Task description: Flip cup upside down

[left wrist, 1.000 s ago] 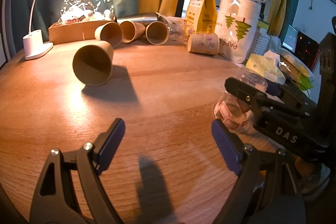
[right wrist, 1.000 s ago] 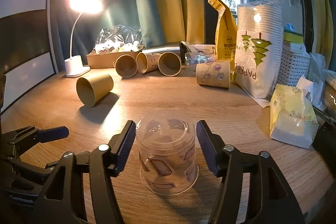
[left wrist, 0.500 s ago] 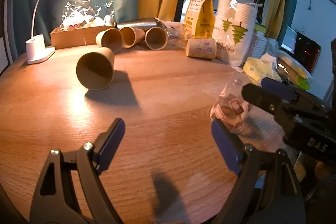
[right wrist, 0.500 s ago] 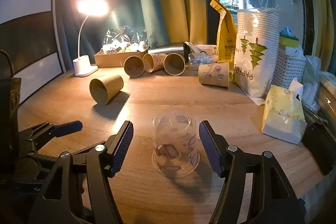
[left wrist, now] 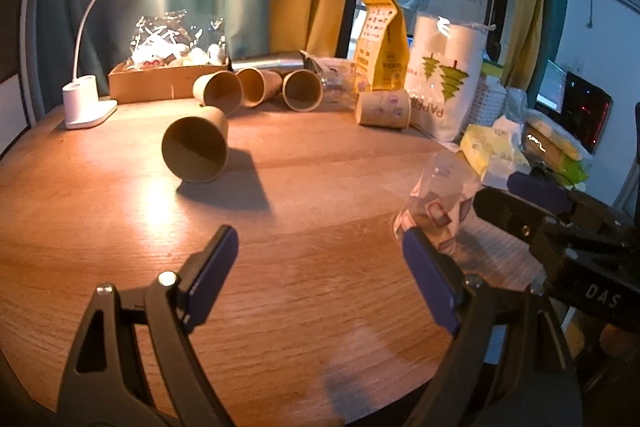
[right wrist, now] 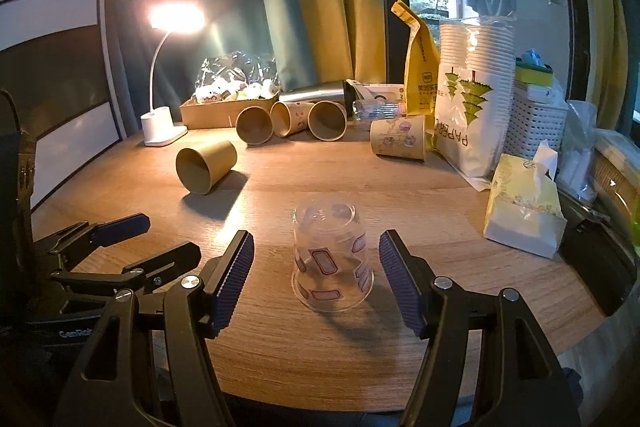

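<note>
A clear plastic cup point(right wrist: 332, 259) with red-outlined patches stands upside down on the wooden table point(right wrist: 420, 187), rim on the wood. My right gripper point(right wrist: 316, 281) is open, its ribbed blue pads either side of the cup and apart from it. The cup also shows in the left wrist view point(left wrist: 436, 211), partly behind the right gripper's black finger point(left wrist: 516, 215). My left gripper point(left wrist: 320, 275) is open and empty, low over the table to the left of the cup; it also shows in the right wrist view point(right wrist: 120, 243).
A brown paper cup point(right wrist: 206, 167) lies on its side to the left. Three more lie at the back point(right wrist: 290, 121), with a printed one point(right wrist: 398, 139), a lamp point(right wrist: 162, 125), a cardboard box point(right wrist: 224, 111), a bag of paper cups point(right wrist: 472, 107) and a tissue pack point(right wrist: 524, 211).
My right gripper has drawn back from the upside-down cup, which now stands free and farther off. The left gripper has also pulled back a little.
</note>
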`<state>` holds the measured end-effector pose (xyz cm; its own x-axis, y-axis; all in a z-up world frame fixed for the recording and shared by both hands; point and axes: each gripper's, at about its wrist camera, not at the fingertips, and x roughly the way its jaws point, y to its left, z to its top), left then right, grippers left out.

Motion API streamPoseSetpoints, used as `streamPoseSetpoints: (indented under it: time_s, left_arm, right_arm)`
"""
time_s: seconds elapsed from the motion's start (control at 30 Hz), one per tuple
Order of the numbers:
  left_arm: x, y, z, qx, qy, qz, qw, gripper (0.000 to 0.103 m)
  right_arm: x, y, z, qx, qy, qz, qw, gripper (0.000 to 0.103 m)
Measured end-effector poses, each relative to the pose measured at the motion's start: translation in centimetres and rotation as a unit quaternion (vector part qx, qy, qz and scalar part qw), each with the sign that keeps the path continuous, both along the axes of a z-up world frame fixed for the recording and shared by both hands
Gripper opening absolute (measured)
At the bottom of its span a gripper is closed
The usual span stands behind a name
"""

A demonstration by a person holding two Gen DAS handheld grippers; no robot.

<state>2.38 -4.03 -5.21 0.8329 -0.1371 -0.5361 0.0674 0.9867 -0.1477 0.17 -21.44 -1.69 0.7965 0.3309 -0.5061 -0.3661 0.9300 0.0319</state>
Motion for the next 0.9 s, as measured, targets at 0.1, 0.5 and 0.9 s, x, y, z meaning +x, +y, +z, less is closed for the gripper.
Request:
streamPoseSetpoints:
  time_s: [0.1, 0.5, 0.9]
  left_arm:
    - [-0.2, -0.1, 0.2, 0.007, -0.004, 0.007, 0.9999, 0.086]
    - [-0.9, -0.2, 1.1, 0.027, -0.024, 0.024, 0.9991, 0.096]
    - [-1.1, -0.2, 1.6, 0.031, -0.039, 0.031, 0.9983, 0.097]
  right_arm:
    - [-0.1, -0.1, 0.2, 0.0, -0.001, 0.0, 1.0, 0.068]
    - [-0.1, -0.3, 0.3, 0.003, -0.001, -0.005, 1.0, 0.069]
    - [-0.1, -0.2, 0.1, 0.004, 0.004, -0.006, 1.0, 0.069]
